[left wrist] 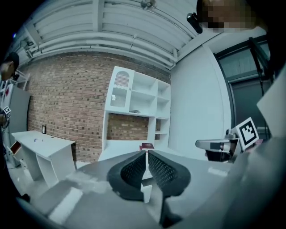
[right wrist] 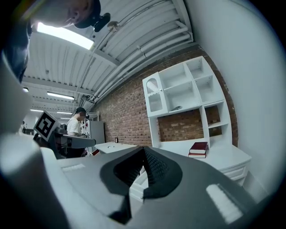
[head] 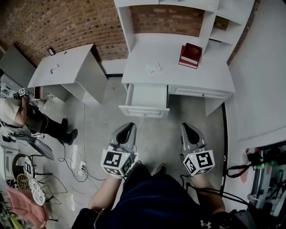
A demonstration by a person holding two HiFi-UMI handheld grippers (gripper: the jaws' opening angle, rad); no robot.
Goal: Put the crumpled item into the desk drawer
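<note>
The crumpled white item (head: pixel 153 67) lies on the white desk (head: pixel 210 76), left of its middle. Below it the desk's left drawer (head: pixel 145 101) stands pulled out, and it looks empty. My left gripper (head: pixel 126 132) and right gripper (head: pixel 191 131) hang side by side over the floor in front of the desk, well short of the drawer. In the left gripper view the left gripper (left wrist: pixel 146 152) has its tips together with nothing between them. The right gripper (right wrist: pixel 143 148) is shut the same way in its own view, also empty.
Red books (head: pixel 191 54) are stacked at the desk's right, under the hutch shelves (head: pixel 232 13). A second white desk (head: pixel 67 67) stands to the left, with a person (head: pixel 18 112) beside it. Cables and a power strip (head: pixel 81 166) lie on the floor at left; equipment (head: pixel 263 179) at right.
</note>
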